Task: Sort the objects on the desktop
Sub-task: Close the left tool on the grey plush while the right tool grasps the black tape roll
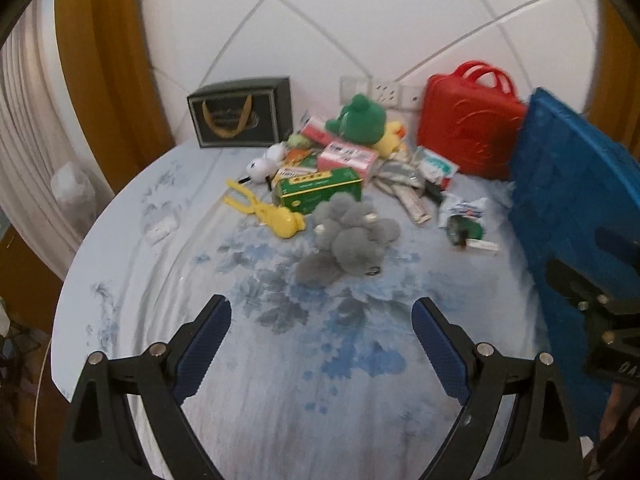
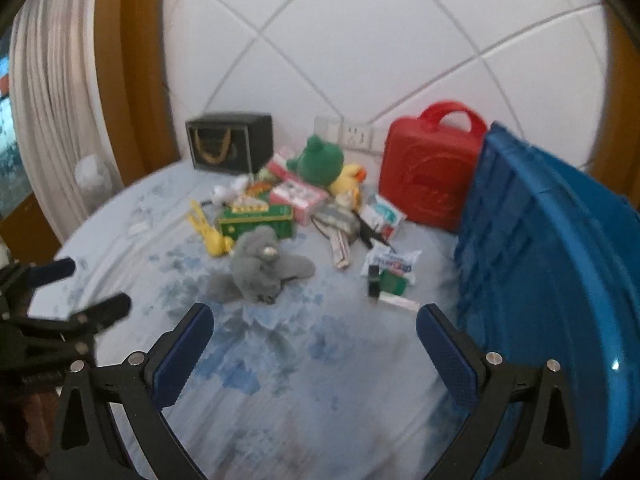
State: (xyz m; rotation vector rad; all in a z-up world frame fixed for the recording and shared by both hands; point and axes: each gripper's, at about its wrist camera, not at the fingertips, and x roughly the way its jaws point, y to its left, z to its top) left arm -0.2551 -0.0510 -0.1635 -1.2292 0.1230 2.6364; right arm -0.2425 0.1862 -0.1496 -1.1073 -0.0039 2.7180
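Both spread, nothing between: left gripper (image 1: 322,330), right gripper (image 2: 314,338). Just ahead, one grey plush (image 1: 350,236) on floral sheet (image 1: 280,360). Beyond it, one green box (image 1: 318,190), two pink boxes (partly buried) (image 1: 348,158). Farthest, one red case (image 1: 470,136); rightward, one blue bin (image 2: 560,264).

Both wrist cameras look steeply down along their fingers at the bed. They share the toy pile (image 1: 332,184) and the red case (image 2: 430,176), the right view from further right.
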